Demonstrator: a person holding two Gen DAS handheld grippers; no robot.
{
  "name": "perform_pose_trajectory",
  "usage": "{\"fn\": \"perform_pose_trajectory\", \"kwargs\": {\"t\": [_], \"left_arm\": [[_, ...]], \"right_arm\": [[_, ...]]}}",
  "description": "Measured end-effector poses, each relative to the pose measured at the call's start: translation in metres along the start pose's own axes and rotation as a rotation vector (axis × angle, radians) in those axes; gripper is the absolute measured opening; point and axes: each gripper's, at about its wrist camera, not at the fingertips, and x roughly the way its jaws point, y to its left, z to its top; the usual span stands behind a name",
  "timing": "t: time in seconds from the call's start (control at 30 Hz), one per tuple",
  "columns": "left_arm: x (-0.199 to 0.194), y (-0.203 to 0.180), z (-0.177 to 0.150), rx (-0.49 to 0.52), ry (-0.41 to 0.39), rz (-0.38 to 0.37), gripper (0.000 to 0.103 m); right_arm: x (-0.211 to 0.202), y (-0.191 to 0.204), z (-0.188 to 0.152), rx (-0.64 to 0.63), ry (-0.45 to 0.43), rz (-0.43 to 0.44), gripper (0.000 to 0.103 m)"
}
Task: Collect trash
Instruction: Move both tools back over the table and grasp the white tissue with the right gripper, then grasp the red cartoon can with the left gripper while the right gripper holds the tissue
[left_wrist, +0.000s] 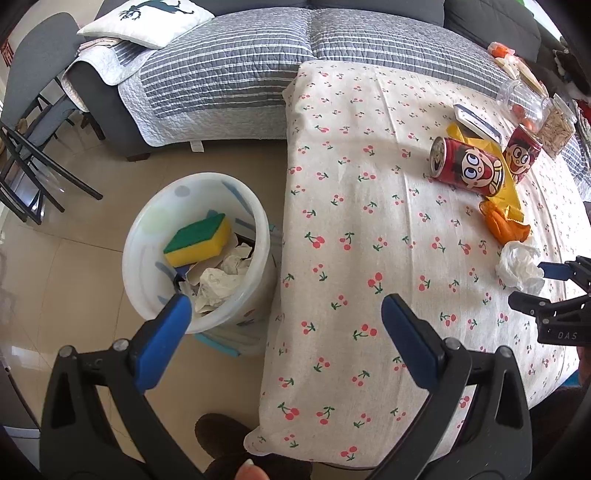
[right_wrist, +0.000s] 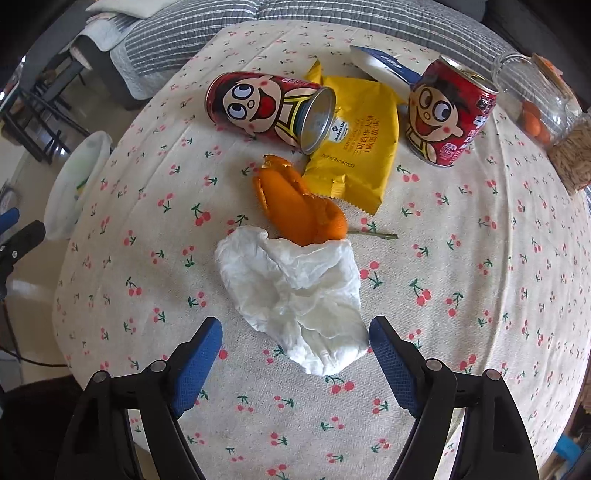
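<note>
Cherry-print table (right_wrist: 480, 295) holds two cans (right_wrist: 269, 109) (right_wrist: 448, 114); one tissue (right_wrist: 295, 295), one peel (right_wrist: 299, 206)

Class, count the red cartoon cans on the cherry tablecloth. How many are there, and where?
2. One can lies on its side over the yellow wrapper; the other can stands upright to its right.

- Tissue (right_wrist: 295, 295): white, crumpled, lying on the cherry-print worktop (right_wrist: 480, 295), touching the peel.
- Peel (right_wrist: 299, 206): orange, curled, between the tissue and the wrapper.
- Wrapper (right_wrist: 358, 147): yellow, flat, partly under the tipped can.
- Tipped can (right_wrist: 269, 110): red with a cartoon face, on its side, its silver end facing the wrapper.
- Upright can (right_wrist: 447, 114): same print, standing just beside the wrapper.
- Bin (left_wrist: 199, 251): white, on the floor beside the worktop, holding a yellow-green sponge (left_wrist: 197, 240) and crumpled paper (left_wrist: 221, 280).
</note>
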Motion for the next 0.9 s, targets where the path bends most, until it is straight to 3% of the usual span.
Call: {"fn": "perform_pose_trajectory", "kwargs": {"t": [0.17,0.2,0.33,0.57,0.77,0.9], "left_arm": [[-0.001,0.003,-0.001,-0.002,0.002,-0.003,0.102],[-0.001,0.004,-0.001,-0.005,0.002,-0.007,0.102],[-0.002,0.005,0.001,-0.023,0.006,-0.035,0.102],[-0.012,-0.018,0.012,-0.071,-0.027,-0.102,0.102],[0.001,-0.070,0.031,-0.038,-0.022,-0.193,0.102],[0.009,-0.107,0.047,0.005,-0.077,-0.213,0.102]], "right_arm": [[0.004,-0.002,0.005,-0.001,-0.009,-0.031,0.050],[0.004,-0.003,0.005,-0.007,-0.010,-0.037,0.037],[-0.006,-0.020,0.002,0.004,-0.033,-0.009,0.023],[-0.037,-0.061,-0.008,0.094,-0.105,0.001,0.021],[-0.065,-0.104,-0.014,0.201,-0.161,0.011,0.021],[-0.071,-0.122,-0.019,0.234,-0.175,0.021,0.021]]}}
